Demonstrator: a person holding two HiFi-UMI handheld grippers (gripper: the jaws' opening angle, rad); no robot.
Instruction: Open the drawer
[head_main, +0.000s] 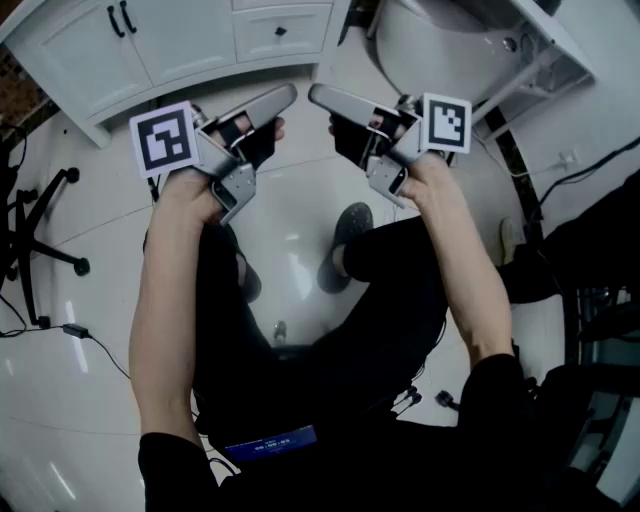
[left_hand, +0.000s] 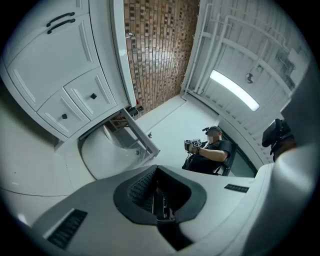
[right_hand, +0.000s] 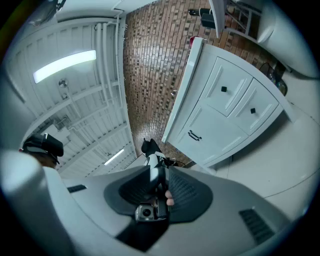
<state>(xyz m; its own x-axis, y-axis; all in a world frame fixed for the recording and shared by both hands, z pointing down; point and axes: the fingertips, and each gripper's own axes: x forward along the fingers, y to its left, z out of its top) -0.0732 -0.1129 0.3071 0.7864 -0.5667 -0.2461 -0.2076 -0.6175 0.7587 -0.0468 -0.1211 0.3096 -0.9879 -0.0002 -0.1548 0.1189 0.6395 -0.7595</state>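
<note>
Looking down from the head view, a person holds two grippers out in front of them, above a glossy white floor (head_main: 290, 230). A white cabinet (head_main: 90, 75) stands ahead, along the top of the picture.

The drawer (head_main: 305, 35) sits in the right half of the cabinet front, beside a cabinet door (head_main: 150, 55) with two black bar handles. It is fully shut, flush with the cabinet face. A small dark knob (head_main: 280, 31) sits at its middle. A second drawer front shows just above it at the picture's edge. The right gripper view shows the same two drawer fronts stacked, each with one knob.

The left gripper (head_main: 287, 94) points toward the cabinet but is well short of it. Its jaws are closed together with nothing between them. The right gripper (head_main: 316, 95) is just beside it, also short of the cabinet, jaws pressed together and empty.

The drawer looks like a rigid painted box that likely slides on runners. It is probably fairly light, though the contents are hidden. The knob appears to be the only place to take hold. It is small and looks smooth, so a pinch could slip off. A gripper would need to open, close squarely around the knob, and pull straight out from the cabinet face.
</note>
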